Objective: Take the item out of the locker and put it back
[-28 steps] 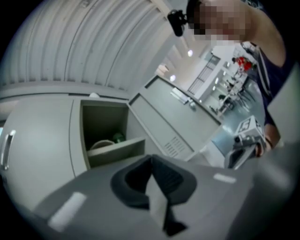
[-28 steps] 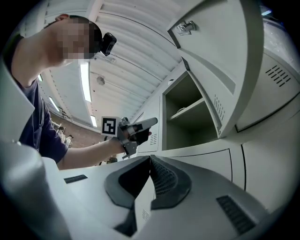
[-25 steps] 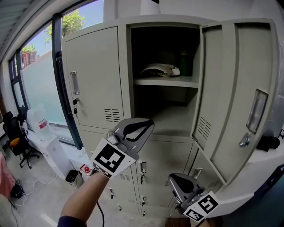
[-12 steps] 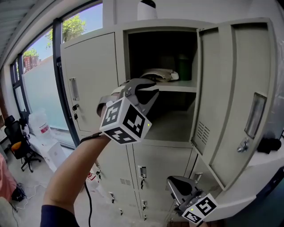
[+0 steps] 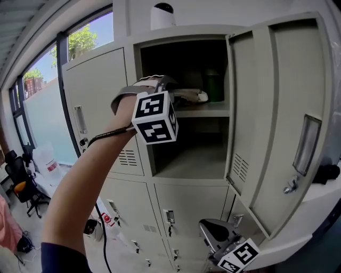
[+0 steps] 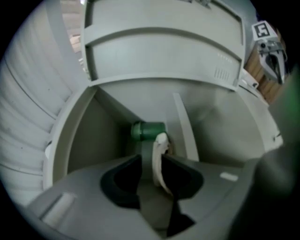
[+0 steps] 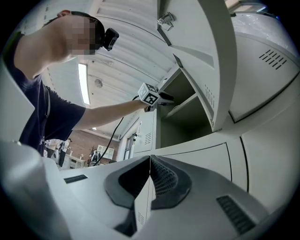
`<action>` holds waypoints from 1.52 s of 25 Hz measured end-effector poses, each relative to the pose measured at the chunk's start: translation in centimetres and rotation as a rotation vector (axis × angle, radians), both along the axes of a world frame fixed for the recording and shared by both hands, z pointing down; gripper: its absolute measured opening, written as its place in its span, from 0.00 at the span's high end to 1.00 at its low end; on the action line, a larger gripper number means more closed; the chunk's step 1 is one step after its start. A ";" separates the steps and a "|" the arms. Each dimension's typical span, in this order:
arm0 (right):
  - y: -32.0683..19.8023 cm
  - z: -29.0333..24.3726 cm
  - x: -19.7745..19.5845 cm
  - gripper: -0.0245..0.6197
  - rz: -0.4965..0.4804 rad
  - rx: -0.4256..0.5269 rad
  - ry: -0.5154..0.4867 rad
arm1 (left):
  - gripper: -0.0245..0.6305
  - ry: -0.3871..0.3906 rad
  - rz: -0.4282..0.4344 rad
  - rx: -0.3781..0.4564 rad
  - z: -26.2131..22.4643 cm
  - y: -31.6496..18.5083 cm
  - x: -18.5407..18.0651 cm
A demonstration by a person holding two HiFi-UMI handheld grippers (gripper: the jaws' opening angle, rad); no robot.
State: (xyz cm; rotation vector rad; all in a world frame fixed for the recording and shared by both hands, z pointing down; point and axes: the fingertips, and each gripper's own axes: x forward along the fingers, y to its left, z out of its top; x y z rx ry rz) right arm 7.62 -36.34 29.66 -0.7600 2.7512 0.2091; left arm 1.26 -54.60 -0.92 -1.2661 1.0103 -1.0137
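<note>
The open locker (image 5: 184,48) has an upper shelf (image 5: 205,113) carrying a cream, floppy item (image 5: 191,96) and a green container (image 5: 214,85). My left gripper (image 5: 162,82) is raised to the mouth of that upper compartment. Its jaws are opening. In the left gripper view the cream item (image 6: 159,159) runs between them, close to the right jaw and with a gap on the left side. The green container (image 6: 147,130) stands behind it. My right gripper (image 5: 213,234) hangs low in front of the lower lockers, shut with nothing in it (image 7: 150,158).
The locker door (image 5: 277,122) swings out to the right, above my right gripper. A closed locker door (image 5: 101,106) is on the left. A white rounded device (image 5: 162,15) sits on the locker top. An office chair (image 5: 21,181) stands by the window.
My left gripper has risen from waist height up to the upper compartment, reaching the cream item. The right gripper has stayed low and nearly still.
</note>
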 end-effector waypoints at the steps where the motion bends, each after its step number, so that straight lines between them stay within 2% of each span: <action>1: -0.2 0.1 0.1 0.95 0.002 -0.005 -0.004 | 0.76 -0.023 -0.019 -0.014 0.1 -0.7 0.0; 9: -1.4 0.6 0.5 0.95 0.007 -0.030 -0.040 | 0.72 -0.171 -0.191 -0.187 2.5 -4.4 -0.8; 16: -1.8 1.0 0.7 0.95 -0.004 -0.044 -0.074 | 0.72 -0.187 -0.333 -0.249 2.6 -6.0 -2.3; 21: -1.9 1.2 1.4 0.95 -0.001 -0.055 -0.095 | 0.83 -0.198 -0.391 -0.213 2.4 -6.5 -2.9; 26: -1.6 1.2 1.4 0.95 0.005 -0.058 -0.095 | 0.86 -0.217 -0.402 -0.161 2.1 -6.6 -2.9; 32: -1.0 1.2 1.6 0.95 0.018 -0.069 -0.094 | 0.92 -0.173 -0.338 -0.069 0.8 -5.7 -2.3; 38: -0.1 0.8 1.3 0.95 0.032 -0.057 -0.074 | 0.93 -0.148 -0.290 -0.018 0.2 -4.2 -2.2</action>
